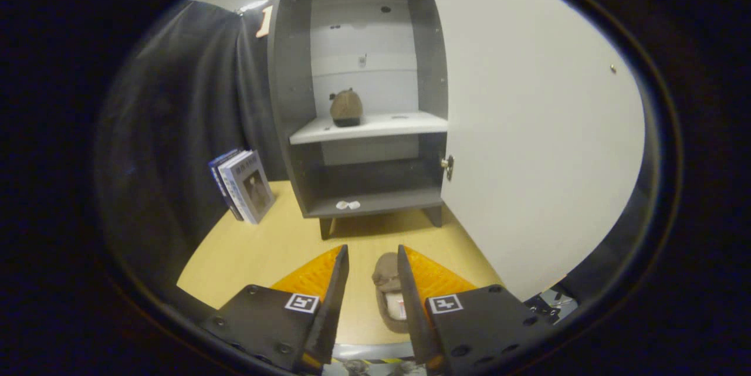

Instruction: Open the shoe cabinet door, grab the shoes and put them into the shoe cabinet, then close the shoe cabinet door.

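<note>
The dark grey shoe cabinet (287, 71) stands ahead on the wooden floor. Its white door (540, 129) is swung wide open to the right. One brown shoe (346, 108) sits on the white middle shelf (387, 125). A second brown shoe (388, 291) lies on the floor down between my fingers, close against the right finger (410, 288), which hides part of it. The left finger (334, 288) stands apart from it. My gripper (372, 250) is open, well short of the cabinet.
Several books (245, 184) lean against the black cloth wall left of the cabinet. Two small white scraps (348, 205) lie on the cabinet's bottom shelf. The open door blocks the right side; bare floor (264, 247) stretches between me and the cabinet.
</note>
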The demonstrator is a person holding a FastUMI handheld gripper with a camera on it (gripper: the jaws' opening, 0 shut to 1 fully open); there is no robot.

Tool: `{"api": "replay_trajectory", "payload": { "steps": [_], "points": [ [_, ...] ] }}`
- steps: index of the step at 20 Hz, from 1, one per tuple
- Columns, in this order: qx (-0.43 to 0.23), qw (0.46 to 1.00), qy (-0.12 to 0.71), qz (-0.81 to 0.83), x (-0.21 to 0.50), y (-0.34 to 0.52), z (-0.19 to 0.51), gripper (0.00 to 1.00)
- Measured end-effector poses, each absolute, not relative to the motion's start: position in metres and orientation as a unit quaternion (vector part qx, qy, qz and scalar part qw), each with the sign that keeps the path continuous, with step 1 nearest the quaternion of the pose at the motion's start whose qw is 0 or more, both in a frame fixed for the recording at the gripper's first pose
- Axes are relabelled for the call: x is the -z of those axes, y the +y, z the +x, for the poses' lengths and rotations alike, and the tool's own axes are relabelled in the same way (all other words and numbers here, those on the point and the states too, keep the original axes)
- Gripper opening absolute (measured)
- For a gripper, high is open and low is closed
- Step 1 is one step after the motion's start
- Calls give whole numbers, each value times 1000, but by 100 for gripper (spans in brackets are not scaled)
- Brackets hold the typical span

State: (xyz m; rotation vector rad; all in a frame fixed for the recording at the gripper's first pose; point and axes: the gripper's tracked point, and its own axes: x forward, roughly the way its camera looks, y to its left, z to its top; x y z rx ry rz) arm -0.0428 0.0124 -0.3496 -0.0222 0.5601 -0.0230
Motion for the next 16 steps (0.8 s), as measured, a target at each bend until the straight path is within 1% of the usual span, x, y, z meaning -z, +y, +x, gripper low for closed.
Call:
{"api": "replay_trajectory", "payload": {
  "steps": [6, 9, 12, 16],
  "points": [
    [-4, 929, 368, -22, 474, 5, -40, 50],
    [-14, 911, 412, -23, 521, 6, -48, 50],
    [-1, 899, 436, -32, 544, -1, -55, 49],
    [9, 890, 453, -50, 554, -7, -58, 49]
  ]
}}
